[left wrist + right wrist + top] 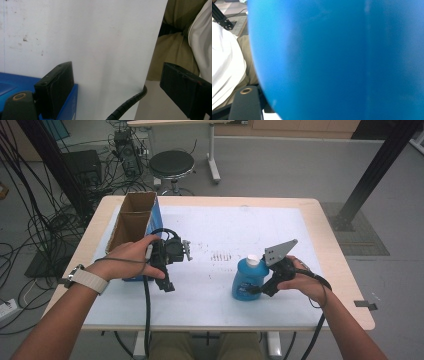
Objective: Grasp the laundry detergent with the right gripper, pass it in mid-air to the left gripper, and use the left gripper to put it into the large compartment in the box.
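One blue bottle (246, 281) with a white cap stands upright on the white table (230, 227), right of the middle and near the front edge. The right gripper (254, 290) reaches its lower body from the right, its jaws at the bottle's sides; whether the pads press on it cannot be told. In the right gripper view the bottle (342, 60) sits very close.

One cardboard box (134, 220), open-topped with two compartments, stands at the left; both look empty. The left gripper (167, 285) hangs just beside it, jaws wide apart around nothing.
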Demonstrator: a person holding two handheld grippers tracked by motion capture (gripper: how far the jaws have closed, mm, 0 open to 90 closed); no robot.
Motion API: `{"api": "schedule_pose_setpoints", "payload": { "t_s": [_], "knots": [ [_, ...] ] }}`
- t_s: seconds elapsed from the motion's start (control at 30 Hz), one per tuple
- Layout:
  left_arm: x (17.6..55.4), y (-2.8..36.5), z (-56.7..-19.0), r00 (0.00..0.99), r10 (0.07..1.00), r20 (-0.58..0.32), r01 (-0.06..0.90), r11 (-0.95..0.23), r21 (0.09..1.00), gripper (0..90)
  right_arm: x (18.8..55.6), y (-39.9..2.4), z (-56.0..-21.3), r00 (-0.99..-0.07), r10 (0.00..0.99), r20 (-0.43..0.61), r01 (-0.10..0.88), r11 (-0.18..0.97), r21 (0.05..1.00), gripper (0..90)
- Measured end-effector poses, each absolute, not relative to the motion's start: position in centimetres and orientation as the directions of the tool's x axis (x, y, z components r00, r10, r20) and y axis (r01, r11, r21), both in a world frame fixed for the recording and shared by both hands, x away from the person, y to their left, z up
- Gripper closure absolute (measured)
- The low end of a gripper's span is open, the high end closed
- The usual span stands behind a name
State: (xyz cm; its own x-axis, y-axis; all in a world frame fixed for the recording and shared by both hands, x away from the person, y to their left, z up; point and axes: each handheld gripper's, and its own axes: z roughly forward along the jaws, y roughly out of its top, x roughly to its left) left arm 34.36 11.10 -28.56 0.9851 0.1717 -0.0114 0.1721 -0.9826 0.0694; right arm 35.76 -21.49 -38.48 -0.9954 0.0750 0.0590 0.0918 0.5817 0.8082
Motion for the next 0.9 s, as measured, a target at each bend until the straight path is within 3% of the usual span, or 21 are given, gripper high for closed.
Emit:
{"api": "schedule_pose_setpoints", "payload": {
  "t_s": [0.9],
  "knots": [
    [34.37,11.02,-28.61,0.985,0.174,-0.013,0.174,-0.982,0.070,12.6,35.56,-21.50,-39.11,-0.996,0.071,0.053,0.083,0.548,0.832,28.0]
  ]
}}
